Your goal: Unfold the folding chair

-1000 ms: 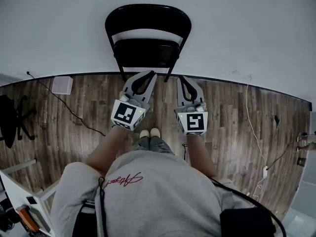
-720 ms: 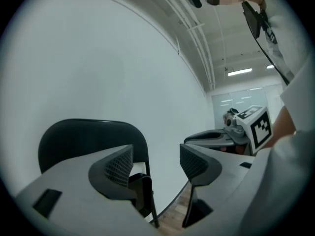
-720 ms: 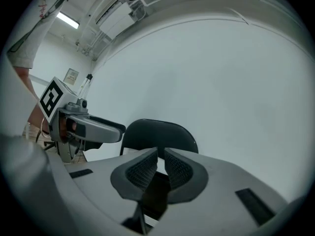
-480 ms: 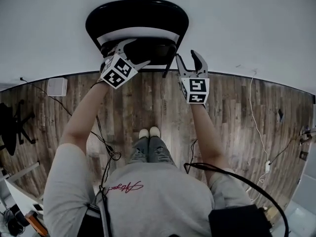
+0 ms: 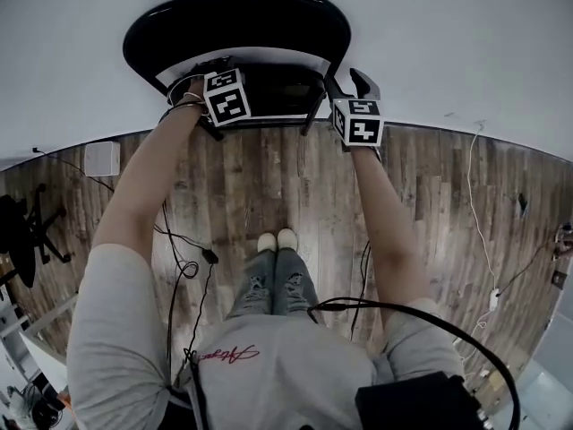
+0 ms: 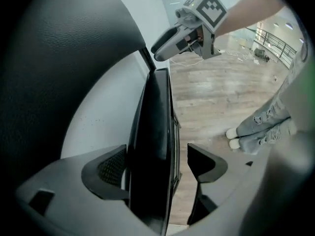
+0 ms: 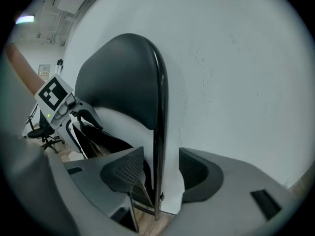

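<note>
A black folding chair (image 5: pixel 242 34) leans folded against the white wall at the top of the head view. My left gripper (image 5: pixel 208 74) is at the folded seat's left part, pointing steeply down. In the left gripper view its jaws are opening and straddle the black seat edge (image 6: pixel 152 132). The left pad (image 6: pixel 110 168) is next to the seat and the right pad (image 6: pixel 204 161) stands clear of it. My right gripper (image 5: pixel 351 86) is at the chair's right side. There its open jaws straddle the thin frame tube (image 7: pixel 158 122) without pressing on it.
The white wall (image 5: pixel 448 34) is right behind the chair. On the wooden floor (image 5: pixel 269 186) lie a white box (image 5: pixel 101 158), cables (image 5: pixel 183 262) at the left and a cable (image 5: pixel 479 204) at the right. An office chair base (image 5: pixel 22 231) is far left. The person's shoes (image 5: pixel 276 240) are mid-floor.
Both grippers moved from near the person's legs out to the chair and went from shut to open. The left one turned downward over the seat; the right one reached the frame tube.
</note>
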Motion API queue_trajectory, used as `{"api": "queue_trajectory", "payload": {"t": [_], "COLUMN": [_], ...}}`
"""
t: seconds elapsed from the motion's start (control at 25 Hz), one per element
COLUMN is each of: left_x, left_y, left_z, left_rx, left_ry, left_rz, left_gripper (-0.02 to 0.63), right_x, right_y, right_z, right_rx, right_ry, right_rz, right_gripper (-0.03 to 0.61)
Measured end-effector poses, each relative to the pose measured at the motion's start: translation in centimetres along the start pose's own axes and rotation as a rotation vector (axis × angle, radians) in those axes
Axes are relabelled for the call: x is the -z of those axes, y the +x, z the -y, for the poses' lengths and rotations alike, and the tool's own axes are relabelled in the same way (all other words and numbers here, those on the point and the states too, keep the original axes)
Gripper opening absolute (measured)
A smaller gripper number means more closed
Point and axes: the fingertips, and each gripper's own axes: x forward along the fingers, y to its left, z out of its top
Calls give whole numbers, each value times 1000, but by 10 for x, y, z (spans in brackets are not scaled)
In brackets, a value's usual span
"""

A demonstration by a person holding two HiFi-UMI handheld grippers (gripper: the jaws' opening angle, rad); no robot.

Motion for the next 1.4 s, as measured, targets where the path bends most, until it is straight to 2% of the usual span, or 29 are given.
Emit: {"api": "queue_trajectory", "payload": {"t": [0.16, 0.28, 0.32, 0.36, 0.4, 0.48, 0.6, 0.72, 0.8, 0.88, 0.96, 1.04, 1.12, 1.28, 1.4], "left_x": [6, 13, 15, 17, 16, 14, 11, 9, 11, 12, 12, 12, 12, 13, 15], "left_y": [18, 35, 39, 41, 41, 39, 34, 29, 26, 24, 23, 23, 21, 19, 17], "left_z": [-4, 0, -1, -3, -5, -7, 4, 21, 32, 42, 49, 57, 68, 101, 122], "left_rx": [24, 29, 11, -15, -48, -116, -168, -229, -265, -289, -315, -345, -370, -403, -465], "left_ry": [20, 80, 109, 117, 111, 105, 114, 124, 129, 132, 135, 141, 149, 160, 171], "left_rz": [-64, -132, -167, -193, -203, -203, -196, -190, -190, -190, -190, -188, -180, -166, -159], "left_gripper": [402, 400, 398, 391, 330, 277, 270, 265, 260, 261, 261, 261, 261, 262, 264], "right_x": [-1, -11, -14, -16, -17, -17, -16, -14, -15, -19, -17, -3, 17, 54, 74], "right_y": [21, 31, 33, 33, 33, 30, 25, 20, 10, -8, -35, -64, -88, -120, -133], "right_z": [-2, -3, -3, -2, -2, -1, 0, -2, -5, -3, 1, -7, -35, -103, -137], "right_rx": [-23, 5, 9, 7, 0, -9, -16, -20, 20, 83, 133, 142, 100, 10, -24], "right_ry": [-23, -124, -154, -169, -169, -148, -117, -140, -173, -188, -154, -81, -22, 53, 102], "right_rz": [-24, -37, -38, -37, -31, -9, 12, 22, 74, 169, 249, 279, 278, 250, 223], "right_gripper": [210, 200, 146, 138, 134, 129, 124, 126, 131, 145, 155, 146, 60, 41, 35]}}
